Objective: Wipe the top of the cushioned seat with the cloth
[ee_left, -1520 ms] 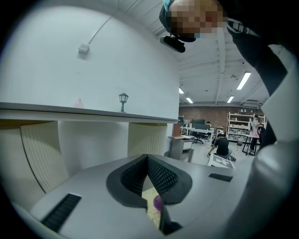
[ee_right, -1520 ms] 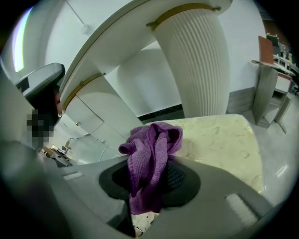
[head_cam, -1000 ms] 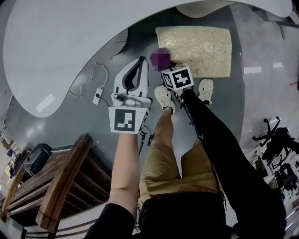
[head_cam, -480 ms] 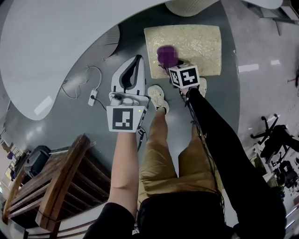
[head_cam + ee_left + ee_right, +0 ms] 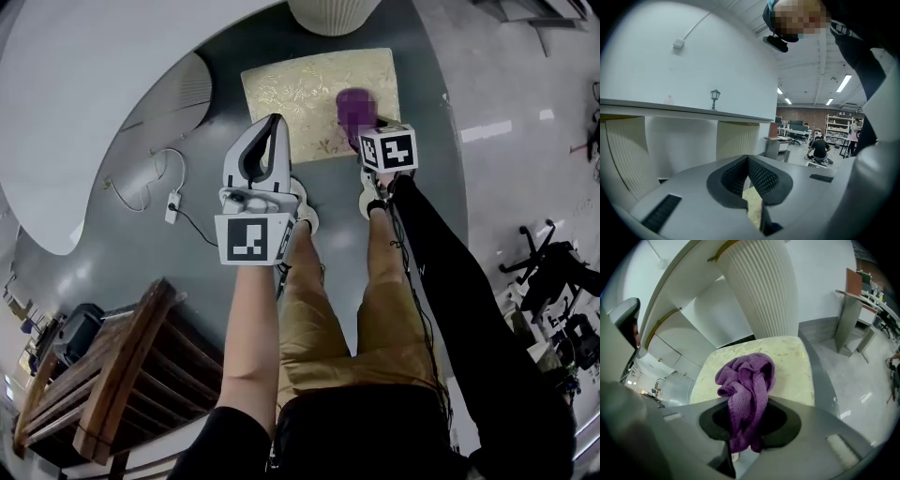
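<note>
A person stands at the near edge of a gold-patterned cushioned seat [image 5: 300, 89] on the grey floor [image 5: 187, 234], both arms stretched forward and down. The right tool [image 5: 745, 437], on a black-sleeved arm, pinches a bunched purple cloth [image 5: 746, 380] above the seat's right part. The left tool [image 5: 273, 127], on a bare forearm, is pressed together with nothing in it, aimed at the seat's near left edge.

One cloth [image 5: 746, 380], one cushioned seat [image 5: 291, 89].
</note>
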The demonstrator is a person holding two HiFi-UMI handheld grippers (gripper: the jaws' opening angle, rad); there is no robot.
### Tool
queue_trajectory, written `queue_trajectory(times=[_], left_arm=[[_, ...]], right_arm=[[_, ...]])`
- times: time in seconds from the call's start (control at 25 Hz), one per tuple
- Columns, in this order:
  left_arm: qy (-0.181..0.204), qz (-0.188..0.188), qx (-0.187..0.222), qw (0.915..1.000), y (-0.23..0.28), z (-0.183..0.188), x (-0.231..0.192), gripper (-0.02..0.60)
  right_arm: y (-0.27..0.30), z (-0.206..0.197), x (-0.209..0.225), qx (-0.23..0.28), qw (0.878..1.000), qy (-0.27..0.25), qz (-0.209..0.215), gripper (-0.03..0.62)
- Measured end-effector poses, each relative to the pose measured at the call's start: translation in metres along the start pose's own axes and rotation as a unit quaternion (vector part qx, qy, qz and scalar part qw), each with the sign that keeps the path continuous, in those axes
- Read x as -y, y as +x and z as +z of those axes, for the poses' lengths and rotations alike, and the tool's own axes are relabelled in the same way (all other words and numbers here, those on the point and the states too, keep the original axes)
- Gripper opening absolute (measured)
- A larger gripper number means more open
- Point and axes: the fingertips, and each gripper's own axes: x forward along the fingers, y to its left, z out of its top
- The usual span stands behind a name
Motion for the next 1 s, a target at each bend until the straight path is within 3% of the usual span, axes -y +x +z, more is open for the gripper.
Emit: queue_trajectory(times=[0.36,0.6,0.88,1.0], left_arm=[[0.005,0.008,-0.003,1.0000,0.029,0.007,0.045,0.008],[0.005,0.028,-0.005,0.9996,0.031,0.006,0.053,0.008],[0.000,0.046,-0.009,0.9989,0.007,0.001,0.042,0.006],[0.020,0.043,-0.011,0.9988,-0.007,0.000,0.033,0.008]], right_arm=[[-0.030,-0.004,0.079,0.014,1.000,0.021,-0.008,0.114],[-0.043,-0.008,0.116,0.008,0.998,0.047,-0.045,0.114],[-0.055,0.013,0.073,0.074,0.997,0.006,0.008,0.114],[-0.055,0.016,0.035,0.092,0.995,-0.004,0.028,0.114]])
